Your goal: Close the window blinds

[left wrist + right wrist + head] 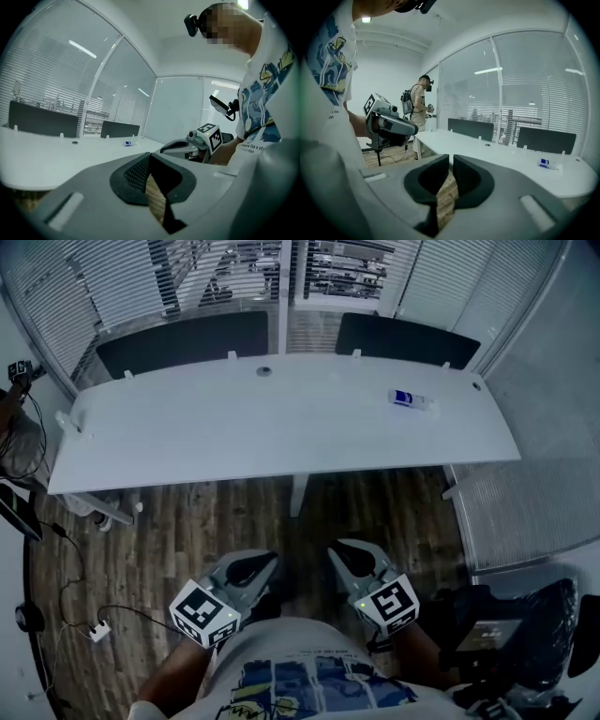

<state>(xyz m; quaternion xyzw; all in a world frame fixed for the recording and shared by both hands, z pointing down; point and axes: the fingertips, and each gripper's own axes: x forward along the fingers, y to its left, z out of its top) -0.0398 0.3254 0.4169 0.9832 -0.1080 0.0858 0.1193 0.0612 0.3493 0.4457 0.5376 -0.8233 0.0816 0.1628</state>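
Note:
The window blinds (122, 282) run along the curved glass behind the white desk (281, 437); in the middle section the slats (253, 268) let the buildings outside show through. The same blinds (47, 75) appear at the left of the left gripper view and, as blinds (534, 93), at the right of the right gripper view. Both grippers hang low by my body, well short of the desk. My left gripper (248, 570) has its pad tips touching and holds nothing. My right gripper (354, 559) shows only a thin slit between its pads, also empty.
A small bottle with a blue label (410, 400) lies on the desk at the right. Two dark divider panels (183, 341) stand at its far edge. Cables (84, 615) trail on the wooden floor at left; a black chair (511, 634) is at right. Another person (421, 110) stands beyond the desk's end.

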